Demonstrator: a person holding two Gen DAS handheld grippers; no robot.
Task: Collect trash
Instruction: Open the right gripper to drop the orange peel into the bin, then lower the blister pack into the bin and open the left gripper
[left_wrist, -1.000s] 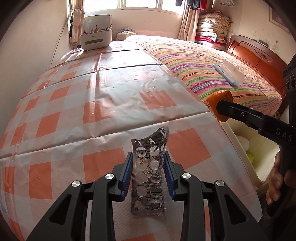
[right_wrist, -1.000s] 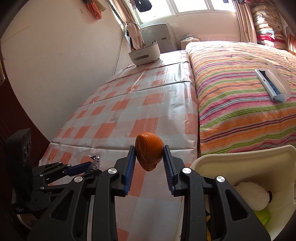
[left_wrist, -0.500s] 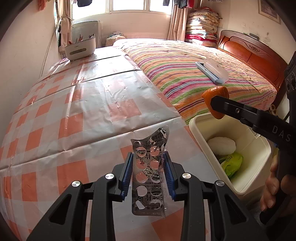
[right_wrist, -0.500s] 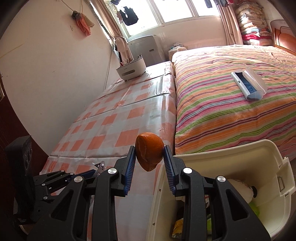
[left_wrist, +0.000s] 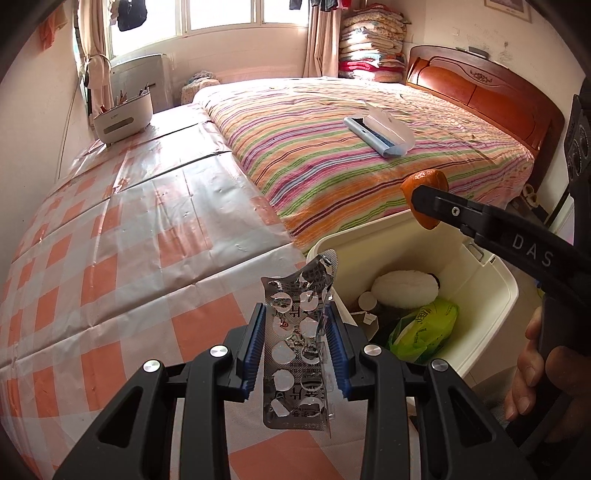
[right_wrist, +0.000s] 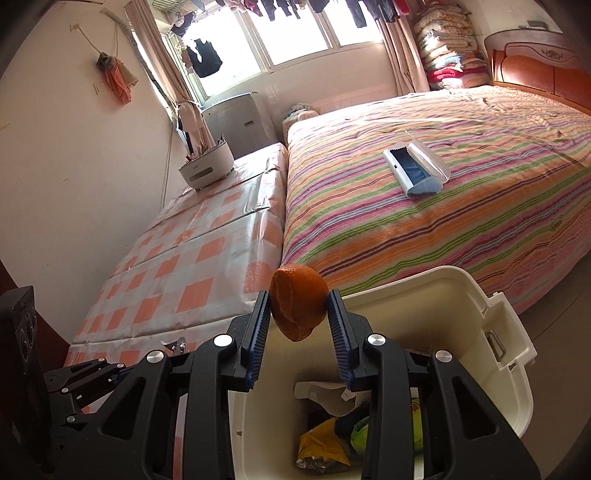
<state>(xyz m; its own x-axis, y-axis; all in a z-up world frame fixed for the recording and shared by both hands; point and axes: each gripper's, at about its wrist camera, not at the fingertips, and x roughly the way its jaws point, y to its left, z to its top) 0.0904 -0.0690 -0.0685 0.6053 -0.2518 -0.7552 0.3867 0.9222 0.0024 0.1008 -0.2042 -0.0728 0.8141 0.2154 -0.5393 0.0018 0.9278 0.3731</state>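
Observation:
An empty silver blister pack (left_wrist: 297, 354) stands upright between the blue pads of my left gripper (left_wrist: 297, 325), which is shut on it. It hangs over the edge of the checked table, right beside the cream trash bin (left_wrist: 369, 230). My right gripper (right_wrist: 298, 297) is shut on a piece of orange peel (right_wrist: 297, 308) and holds it above the bin's near rim (right_wrist: 424, 275). The bin holds wrappers, a green bag and a white wad. In the left wrist view the orange peel (left_wrist: 424, 181) and the right gripper (left_wrist: 424, 208) hover over the bin.
The orange-checked tablecloth (left_wrist: 129, 240) lies left of the bin, with a white caddy (left_wrist: 123, 118) at its far end. A striped bed (right_wrist: 461, 192) behind the bin carries a white and blue case (right_wrist: 415, 170). A person's hand (left_wrist: 532, 373) shows at right.
Both grippers moved right, from over the table to the bin, which has come fully into view. The blister pack and the orange peel stayed gripped.

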